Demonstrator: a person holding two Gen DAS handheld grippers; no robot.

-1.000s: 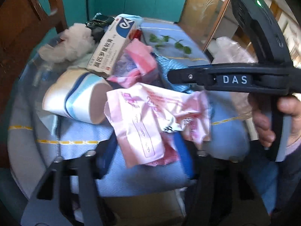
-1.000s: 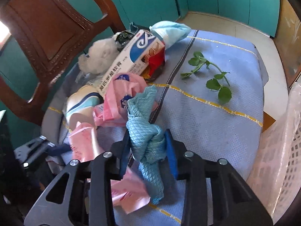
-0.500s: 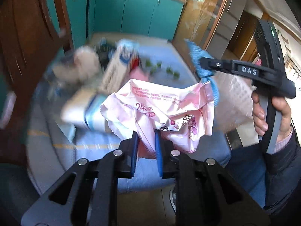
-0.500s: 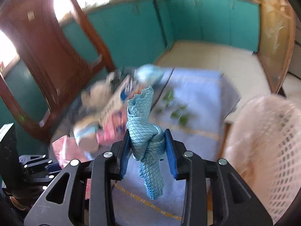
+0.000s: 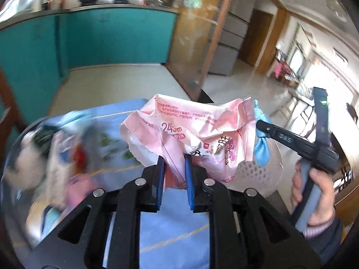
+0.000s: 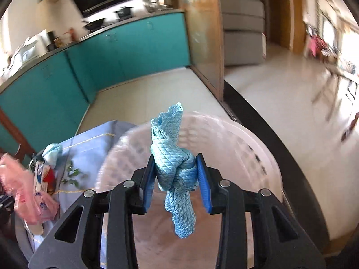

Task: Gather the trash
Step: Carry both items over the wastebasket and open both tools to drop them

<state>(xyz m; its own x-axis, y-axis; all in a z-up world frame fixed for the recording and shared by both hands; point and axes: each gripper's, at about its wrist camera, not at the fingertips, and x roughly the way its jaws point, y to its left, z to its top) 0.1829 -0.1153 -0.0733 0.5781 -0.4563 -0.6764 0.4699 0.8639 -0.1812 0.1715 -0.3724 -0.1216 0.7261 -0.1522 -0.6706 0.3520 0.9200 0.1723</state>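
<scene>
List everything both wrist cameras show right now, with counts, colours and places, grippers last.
pink wrapper: one, pink, crumpled, clamped in the left gripper above the table
knotted cloth: one, light blue, clamped in the right gripper over the basket
basket: one, pale perforated plastic, beside the table
tablecloth: one, light blue with yellow lines, on the table
trash pile: blurred, count unclear; box, pink bag, green leaves on the cloth
cabinets: teal, along the far wall
left gripper: one, black with blue pads, shut on the wrapper
right gripper: one, black with blue pads, shut on the cloth
hand: one, holding the right gripper's handle
</scene>
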